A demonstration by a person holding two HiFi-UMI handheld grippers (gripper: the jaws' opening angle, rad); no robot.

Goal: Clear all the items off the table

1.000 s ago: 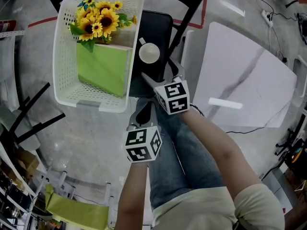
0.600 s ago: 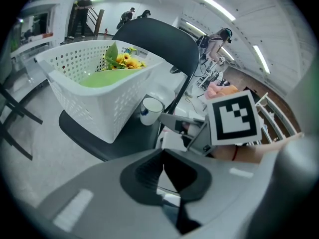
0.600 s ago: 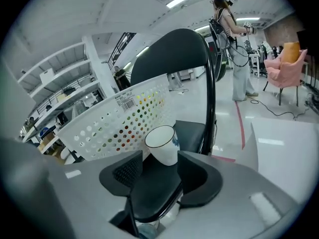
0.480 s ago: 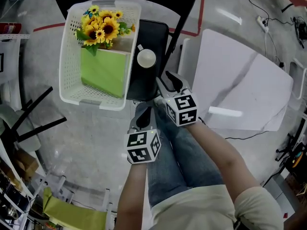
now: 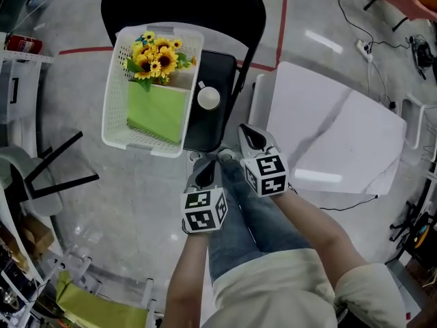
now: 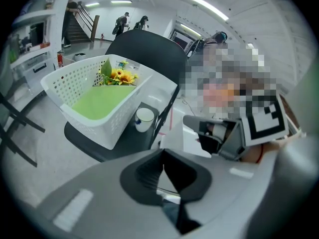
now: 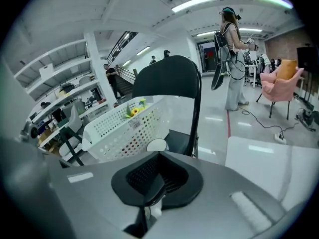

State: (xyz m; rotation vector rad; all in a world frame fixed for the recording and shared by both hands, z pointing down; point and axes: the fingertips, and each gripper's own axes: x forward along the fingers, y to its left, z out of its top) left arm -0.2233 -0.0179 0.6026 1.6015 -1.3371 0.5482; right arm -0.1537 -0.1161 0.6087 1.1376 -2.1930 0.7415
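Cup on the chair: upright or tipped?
Upright: cup stands on the chair seat beside the basket, open mouth facing up in the head view.

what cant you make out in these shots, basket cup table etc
- Green item in the basket: head view shows only its top face; what it is stays unclear.
- Cup: right gripper view, lower part hidden behind the right gripper.
- Table: right gripper view, cut off by the picture's edge.
- Left gripper view: a mosaic patch covers the background at right.

No word, brand or number can be read anywhere. A small sticker [image 7: 133, 123] on the white basket [image 7: 114, 138], ahead of the right tongs [image 7: 151, 190], is too blurred to be made out.
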